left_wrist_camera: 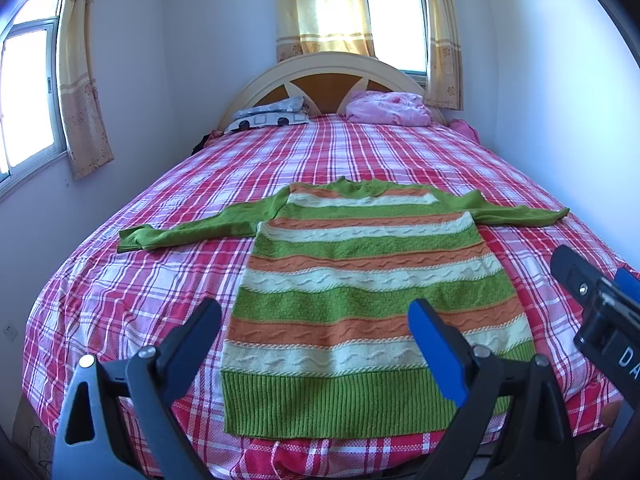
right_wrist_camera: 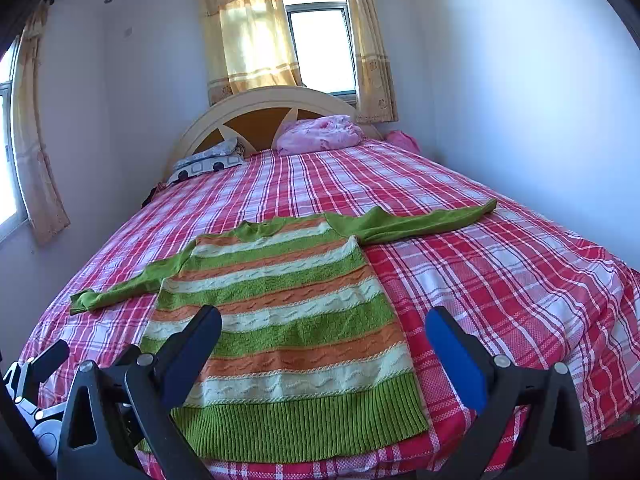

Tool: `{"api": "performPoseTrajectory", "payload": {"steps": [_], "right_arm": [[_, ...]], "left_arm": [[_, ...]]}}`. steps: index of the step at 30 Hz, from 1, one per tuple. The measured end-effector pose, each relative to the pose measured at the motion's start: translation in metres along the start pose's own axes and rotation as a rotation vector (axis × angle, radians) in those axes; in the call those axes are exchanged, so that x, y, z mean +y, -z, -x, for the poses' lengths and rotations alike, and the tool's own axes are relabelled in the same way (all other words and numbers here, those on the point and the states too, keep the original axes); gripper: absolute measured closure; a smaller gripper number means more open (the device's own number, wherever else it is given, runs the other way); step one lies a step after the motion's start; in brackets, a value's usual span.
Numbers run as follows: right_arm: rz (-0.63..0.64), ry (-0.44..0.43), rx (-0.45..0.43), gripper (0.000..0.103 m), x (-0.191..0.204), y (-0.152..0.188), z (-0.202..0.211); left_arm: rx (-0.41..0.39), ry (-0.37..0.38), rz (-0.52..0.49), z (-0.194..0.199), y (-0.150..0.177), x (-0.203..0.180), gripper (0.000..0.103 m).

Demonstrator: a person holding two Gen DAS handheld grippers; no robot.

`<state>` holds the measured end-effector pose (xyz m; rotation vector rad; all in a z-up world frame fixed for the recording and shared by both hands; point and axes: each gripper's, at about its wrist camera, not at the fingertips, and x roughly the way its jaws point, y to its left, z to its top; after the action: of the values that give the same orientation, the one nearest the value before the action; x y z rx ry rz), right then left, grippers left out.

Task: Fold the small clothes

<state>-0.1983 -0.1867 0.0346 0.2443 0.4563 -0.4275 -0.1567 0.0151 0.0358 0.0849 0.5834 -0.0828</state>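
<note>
A small knitted sweater with green, orange and cream stripes lies flat on the bed, hem toward me and both green sleeves spread out sideways. My left gripper hovers open above the hem, its fingers spread wide with nothing between them. My right gripper is also open and empty, held over the sweater's right hem corner. In the left wrist view the right gripper's body shows at the right edge. The left gripper's body shows at the lower left of the right wrist view.
The bed has a red and white plaid sheet. At the headboard lie a grey patterned pillow and a pink bundle. White walls close in on both sides, with curtained windows behind and left.
</note>
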Motion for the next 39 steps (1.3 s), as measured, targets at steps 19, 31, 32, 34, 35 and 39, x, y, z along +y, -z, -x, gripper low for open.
{"api": "performPoseTrajectory", "payload": {"steps": [19, 31, 32, 34, 35, 39], "right_arm": [[0.015, 0.042, 0.008, 0.001, -0.002, -0.003, -0.002], [0.033, 0.052, 0.019, 0.001, -0.001, -0.001, -0.008], [0.031, 0.050, 0.020, 0.001, -0.001, -0.001, -0.008], [0.028, 0.048, 0.020, 0.001, -0.001, -0.002, -0.009], [0.028, 0.047, 0.019, 0.001, -0.001, -0.001, -0.008], [0.032, 0.047, 0.021, 0.001, 0.000, -0.002, -0.009]], "left_arm": [[0.000, 0.009, -0.026, -0.001, 0.003, -0.007, 0.006], [0.008, -0.010, -0.037, -0.005, 0.001, -0.009, 0.006], [0.006, -0.015, -0.037, -0.005, 0.001, -0.009, 0.006], [0.001, -0.023, -0.040, -0.004, 0.001, -0.009, 0.006], [0.000, -0.024, -0.042, -0.004, 0.001, -0.009, 0.006], [0.002, -0.024, -0.042, -0.004, 0.001, -0.008, 0.006]]}}
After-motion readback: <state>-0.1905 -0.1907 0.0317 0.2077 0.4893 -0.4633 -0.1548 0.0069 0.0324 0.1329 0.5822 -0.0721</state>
